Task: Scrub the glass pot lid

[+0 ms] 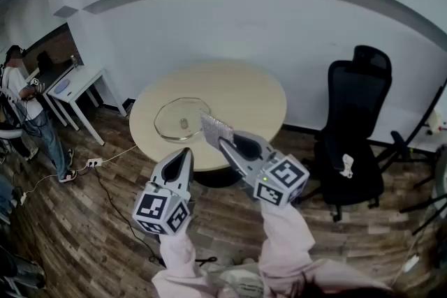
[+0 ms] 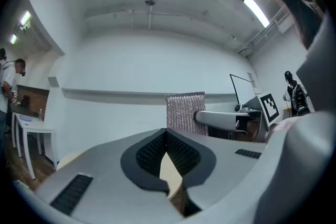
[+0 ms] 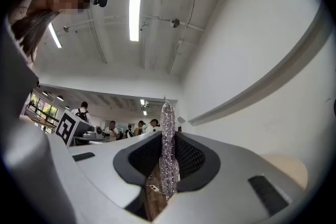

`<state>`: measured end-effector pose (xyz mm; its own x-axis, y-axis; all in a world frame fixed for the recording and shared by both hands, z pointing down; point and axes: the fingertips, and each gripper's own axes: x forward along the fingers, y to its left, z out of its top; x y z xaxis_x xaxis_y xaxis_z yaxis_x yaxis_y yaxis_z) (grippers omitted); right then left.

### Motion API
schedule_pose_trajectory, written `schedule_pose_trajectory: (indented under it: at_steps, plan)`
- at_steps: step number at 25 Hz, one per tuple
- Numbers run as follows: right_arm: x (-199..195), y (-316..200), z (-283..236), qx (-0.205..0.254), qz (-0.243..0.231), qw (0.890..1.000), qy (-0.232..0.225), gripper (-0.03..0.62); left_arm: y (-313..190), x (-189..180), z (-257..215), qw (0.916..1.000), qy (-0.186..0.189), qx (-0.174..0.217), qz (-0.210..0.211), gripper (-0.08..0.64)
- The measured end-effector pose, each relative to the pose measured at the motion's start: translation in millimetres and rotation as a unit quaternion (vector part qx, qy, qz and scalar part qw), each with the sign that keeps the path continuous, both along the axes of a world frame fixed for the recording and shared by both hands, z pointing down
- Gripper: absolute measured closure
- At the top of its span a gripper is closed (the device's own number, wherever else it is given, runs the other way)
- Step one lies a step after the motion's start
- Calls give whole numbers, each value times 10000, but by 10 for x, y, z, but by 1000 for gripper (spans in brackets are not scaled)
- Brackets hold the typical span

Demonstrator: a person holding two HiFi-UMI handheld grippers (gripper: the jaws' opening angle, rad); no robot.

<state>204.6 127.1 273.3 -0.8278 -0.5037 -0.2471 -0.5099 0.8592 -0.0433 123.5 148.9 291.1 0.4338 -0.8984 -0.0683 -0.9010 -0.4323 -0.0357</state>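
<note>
— Our pink sleeves (image 1: 279, 248) sit lowest in the head view. Just ahead of them our left tongs (image 1: 185, 152) are pressed together with nothing between them, and our right tongs (image 1: 223, 143) pinch a silvery scrubbing cloth (image 1: 215, 129) by its lower edge.

— So where does that leave the glass pot lid (image 1: 181, 118)?

— It lies flat on the round tabletop (image 1: 241, 94), toward the near left edge, and neither pair of tongs touches it. Both gripper views look up at wall and ceiling, so we judge that we're holding both pairs raised above it.

— Then our worry is the lid sliding?

— Yes. Nothing pins it, and the tabletop looks smooth. If we scrub with only the cloth, we could push the lid toward that near edge and off it. We'd want the left tongs to steady its rim or knob (image 1: 184, 124).

— And the cloth itself?

— It's thin and stands tall above the pads. Under pressure we expect it to fold over or slip out of the pinch.

— How does the lid look?

— Clear glass with a brighter rim and a small pale knob at its middle. We can't tell whether it's dirty, or which face is up.
</note>
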Motion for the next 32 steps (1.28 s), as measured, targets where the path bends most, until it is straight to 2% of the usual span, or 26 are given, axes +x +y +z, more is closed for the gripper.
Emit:
schedule_pose_trajectory:
  at_steps: [14, 22, 32]
  plan:
    - [218, -109, 100, -228, -48, 9997, -97, 520, -46, 201, 137, 9998, 8, -163, -88, 563]
    - [106, -294, 226, -412, -213, 9989, -60, 520, -205, 39, 252, 9990, 117, -292, -329, 563]
    - [-210, -842, 393, -685, -296, 9972, -99, 520, -726, -304, 464, 9980, 142, -497, -373, 563]
